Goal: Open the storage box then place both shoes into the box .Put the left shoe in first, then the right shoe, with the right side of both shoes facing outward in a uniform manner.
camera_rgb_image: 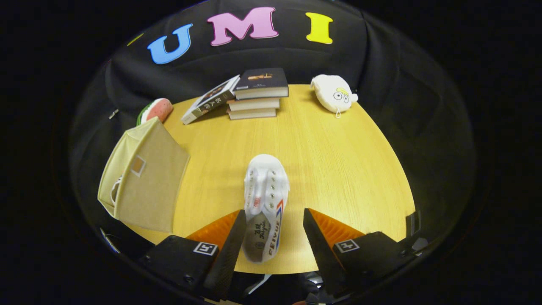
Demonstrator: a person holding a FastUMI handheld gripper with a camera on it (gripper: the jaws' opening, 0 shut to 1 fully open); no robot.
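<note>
The gripper point(273, 237) jaws stood wide apart around a white shoe point(266, 203), gripping nothing; the box point(144, 186) at left centre awaited it.

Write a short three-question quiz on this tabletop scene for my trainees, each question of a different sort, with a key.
1. True or false: the claw is shut on the white shoe.
2. What leans against the stack of books? A) a plush toy B) another book C) the storage box
3. Fill in: the beige storage box stands on the ____ side of the shoe.

Key
1. False: the fingers are spread, with the shoe's heel end between them, next to the left finger.
2. B: a tilted book.
3. Left.
</note>
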